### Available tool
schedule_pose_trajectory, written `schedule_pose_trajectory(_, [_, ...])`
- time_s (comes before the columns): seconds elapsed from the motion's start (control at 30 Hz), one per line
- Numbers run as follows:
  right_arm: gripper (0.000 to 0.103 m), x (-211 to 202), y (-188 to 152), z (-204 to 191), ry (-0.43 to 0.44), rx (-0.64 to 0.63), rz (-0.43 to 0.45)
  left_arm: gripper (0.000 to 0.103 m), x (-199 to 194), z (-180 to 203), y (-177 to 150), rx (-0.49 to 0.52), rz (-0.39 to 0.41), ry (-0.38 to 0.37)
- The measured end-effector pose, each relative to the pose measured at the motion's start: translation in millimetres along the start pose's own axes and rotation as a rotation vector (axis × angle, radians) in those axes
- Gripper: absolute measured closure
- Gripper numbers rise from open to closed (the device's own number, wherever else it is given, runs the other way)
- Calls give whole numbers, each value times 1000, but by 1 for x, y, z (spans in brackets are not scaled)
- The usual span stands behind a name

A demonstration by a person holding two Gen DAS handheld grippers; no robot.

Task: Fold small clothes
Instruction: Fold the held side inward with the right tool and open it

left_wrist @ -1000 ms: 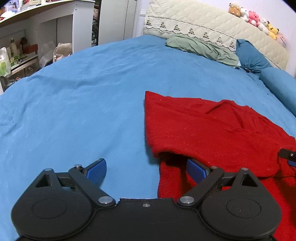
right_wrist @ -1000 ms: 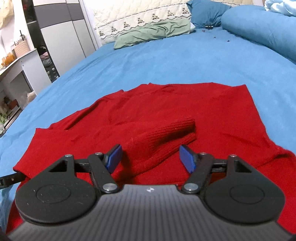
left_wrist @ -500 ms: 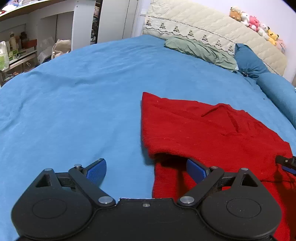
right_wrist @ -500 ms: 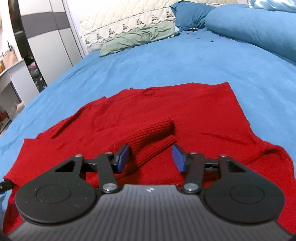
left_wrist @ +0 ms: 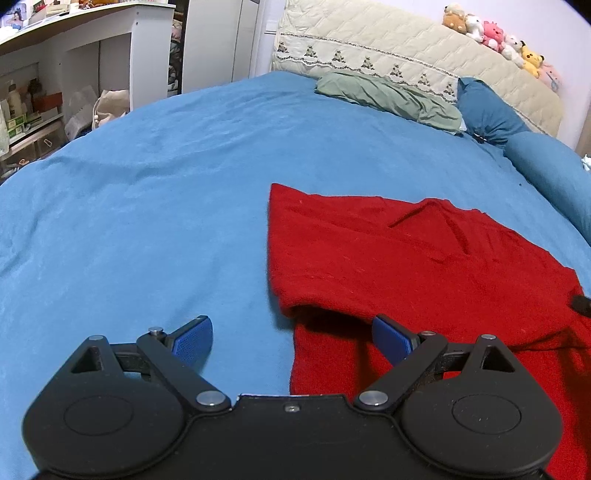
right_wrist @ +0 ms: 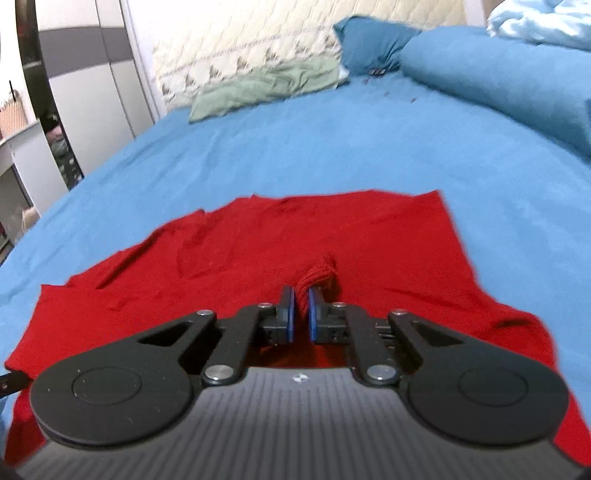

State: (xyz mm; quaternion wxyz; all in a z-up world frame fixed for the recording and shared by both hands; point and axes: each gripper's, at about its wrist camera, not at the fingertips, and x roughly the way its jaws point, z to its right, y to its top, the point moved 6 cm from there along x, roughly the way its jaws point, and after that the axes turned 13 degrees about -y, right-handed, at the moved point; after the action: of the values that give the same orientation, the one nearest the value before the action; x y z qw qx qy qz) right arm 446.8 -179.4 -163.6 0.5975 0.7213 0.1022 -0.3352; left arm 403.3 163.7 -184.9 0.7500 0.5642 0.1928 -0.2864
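A red knitted sweater (left_wrist: pixel 406 254) lies spread on the blue bedsheet (left_wrist: pixel 147 206). My left gripper (left_wrist: pixel 291 341) stands open low over the sweater's near left corner, its right pad above red cloth and its left pad above bare sheet, nothing pinched. In the right wrist view the same sweater (right_wrist: pixel 258 236) fills the middle. My right gripper (right_wrist: pixel 301 314) is shut on the ribbed cuff of a sleeve (right_wrist: pixel 319 275), which bunches up between the blue pads.
A green pillow (left_wrist: pixel 388 98) and blue pillows (left_wrist: pixel 491 110) lie at the head of the bed by a quilted cream headboard (left_wrist: pixel 406 51) topped with plush toys (left_wrist: pixel 495 31). White shelves (left_wrist: pixel 74 55) stand left of the bed. A rolled blue duvet (right_wrist: pixel 498 74) lies at the right.
My right gripper has shut on the sleeve cuff that lay between its open pads, and the cuff is now bunched and slightly raised. The left gripper stays open in the same place.
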Motion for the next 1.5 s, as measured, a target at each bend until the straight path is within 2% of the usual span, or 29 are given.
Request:
schedule_pose_trajectory(0.07, [79,-9,-7,5,-8,-15,-6,7,0,0,-1,-8,-2,-1])
schedule_pose_trajectory(0.13, [74,-6,-17,7,-18,-52,-53,7,1,0,-1,-12,-6,0])
schedule_pose_trajectory(0.2, [55,-5,-23,12,-27,-50,-59,7,0,0,-1,-13,-6,2])
schedule_pose_trajectory(0.23, [38,-5,-24,15,-33,-37,-52,7,0,1,-1,-12,-5,3])
schedule_pose_trajectory(0.27, [31,-7,-24,18,-40,-23,-43,7,0,1,0,-11,-3,4])
schedule_pose_trajectory(0.3, [31,-7,-24,20,-44,-17,-36,7,0,2,0,-12,-1,5])
schedule_pose_trajectory(0.6, [34,9,-21,15,-72,-92,-22,7,4,4,-2,14,-10,15])
schedule_pose_trajectory(0.63, [40,12,-22,13,-70,-104,-26,7,4,3,-1,16,-10,18])
schedule_pose_trajectory(0.67, [54,14,-22,11,-65,-127,-26,7,4,3,-2,19,-9,21])
schedule_pose_trajectory(0.7, [58,14,-22,6,-57,-162,-20,7,4,3,-2,25,-10,25])
schedule_pose_trajectory(0.77, [75,10,-20,-2,-66,-234,2,7,3,1,-2,43,-12,44])
schedule_pose_trajectory(0.87, [76,2,-7,-10,-49,-257,26,8,3,0,-2,84,-14,67])
schedule_pose_trajectory(1.0, [77,-8,30,-9,-19,-226,66,10,7,-1,-1,140,-35,62])
schedule_pose_trajectory(1.1, [78,-12,63,1,-39,-204,107,16,16,-3,-1,119,-51,22])
schedule_pose_trajectory(1.2, [78,-10,88,22,-66,-179,132,16,23,1,-1,125,-44,5])
schedule_pose_trajectory(1.27, [78,0,91,36,-79,-189,120,16,28,2,-1,127,-41,7])
schedule_pose_trajectory(1.37, [78,17,80,51,-103,-199,68,25,28,0,1,119,-23,25])
schedule_pose_trajectory(1.5, [78,31,69,72,-112,-113,35,26,28,-4,1,84,-29,27])
